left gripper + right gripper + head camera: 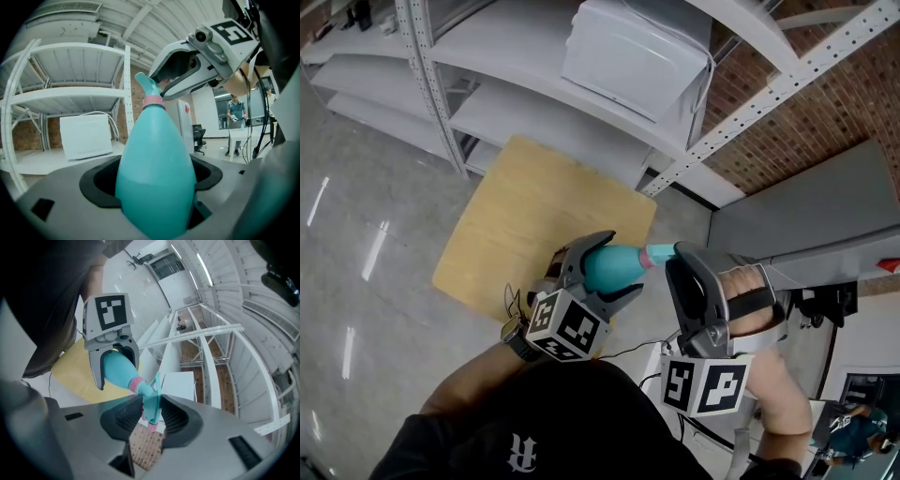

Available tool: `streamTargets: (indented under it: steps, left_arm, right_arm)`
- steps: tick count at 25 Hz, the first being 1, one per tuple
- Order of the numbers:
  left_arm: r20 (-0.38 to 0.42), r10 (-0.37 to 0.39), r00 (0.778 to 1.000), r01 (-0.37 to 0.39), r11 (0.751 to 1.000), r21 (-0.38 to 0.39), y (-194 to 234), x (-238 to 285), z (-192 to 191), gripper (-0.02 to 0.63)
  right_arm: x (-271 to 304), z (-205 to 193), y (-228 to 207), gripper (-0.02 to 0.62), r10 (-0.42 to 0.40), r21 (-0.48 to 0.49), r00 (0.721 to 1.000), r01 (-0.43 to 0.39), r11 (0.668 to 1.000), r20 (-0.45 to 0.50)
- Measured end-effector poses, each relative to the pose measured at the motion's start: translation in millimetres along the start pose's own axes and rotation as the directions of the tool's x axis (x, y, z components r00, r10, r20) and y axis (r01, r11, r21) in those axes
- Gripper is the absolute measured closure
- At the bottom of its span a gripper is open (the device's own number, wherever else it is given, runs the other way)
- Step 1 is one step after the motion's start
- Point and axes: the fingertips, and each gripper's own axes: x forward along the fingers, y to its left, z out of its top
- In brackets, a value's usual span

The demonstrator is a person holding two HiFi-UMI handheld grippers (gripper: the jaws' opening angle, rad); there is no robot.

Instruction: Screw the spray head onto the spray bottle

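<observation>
Left gripper (154,185) jaws clamped on teal spray bottle (157,140) body. Right gripper (151,414) jaws pinch spray head (151,397), which sits on bottle neck.

Bright, even light; glare streaks on the floor (375,248); gripper views curve, corners dark; the near bottle (154,178) is slightly soft.

The head view looks steeply down from above. Each gripper view sits right behind its own jaws, very near the bottle (614,267) all three share.
</observation>
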Motion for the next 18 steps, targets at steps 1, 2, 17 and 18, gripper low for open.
streamTargets:
  steps: [1, 2, 17, 18]
  left_arm:
    - [-0.013, 0.015, 1.0, -0.015, 1.0, -0.003, 0.9, 2.0, -2.4, 0.19]
    - [-0.021, 0.024, 0.999, -0.024, 1.0, -0.012, 1.2, 4.1, -4.6, 0.19]
    - [0.176, -0.071, 0.982, 0.091, 0.99, -0.109, -3.5, 7.0, 13.6, 0.19]
    - [0.187, -0.079, 0.979, 0.1, 0.99, -0.103, -3.3, 5.5, 16.3, 0.19]
  right_arm:
    - [2.8, -1.6, 0.9, 0.469, 0.012, 0.011, 0.999, -0.012, 1.0, -0.034]
    - [5.3, -2.6, 1.7, 0.469, 0.019, 0.014, 0.998, -0.018, 1.0, -0.068]
    - [-6.9, 13.0, -18.5, 0.468, -0.036, 0.051, 0.998, 0.038, 0.998, -0.054]
    - [-15.6, 12.3, -26.0, 0.468, -0.035, 0.149, 0.999, 0.034, 0.988, 0.003]
